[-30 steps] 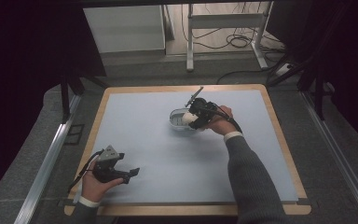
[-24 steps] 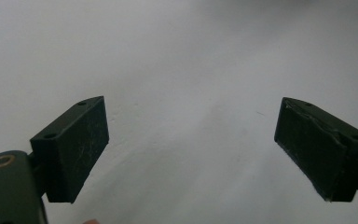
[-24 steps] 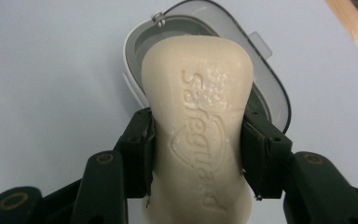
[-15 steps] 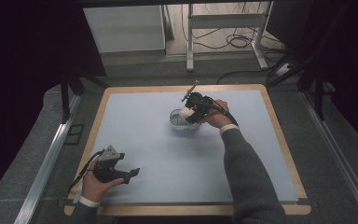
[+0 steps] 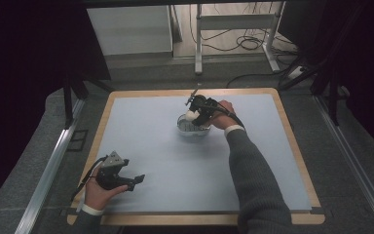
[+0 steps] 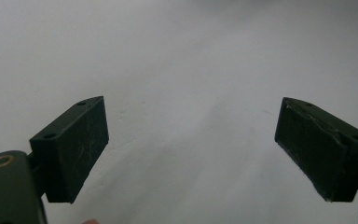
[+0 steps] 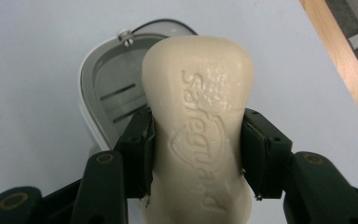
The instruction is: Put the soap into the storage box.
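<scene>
Cream-coloured soap bar, stamped "Safeguard", is clamped between the jaws of the right gripper, held just above a white soap dish at the far middle of the table. Near the table's left corner, the left gripper rests with jaws spread wide, grasping nothing.

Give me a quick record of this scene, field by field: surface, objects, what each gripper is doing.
surface: pale blue mat on a wood-edged table
objects: cream soap bar stamped Safeguard; white soap dish with a slotted grey floor
right gripper: shut on the soap bar, holding it above the dish
soap contact with dish: cannot tell
left gripper: open, holding nothing, low over bare mat near the table's front left corner
</scene>
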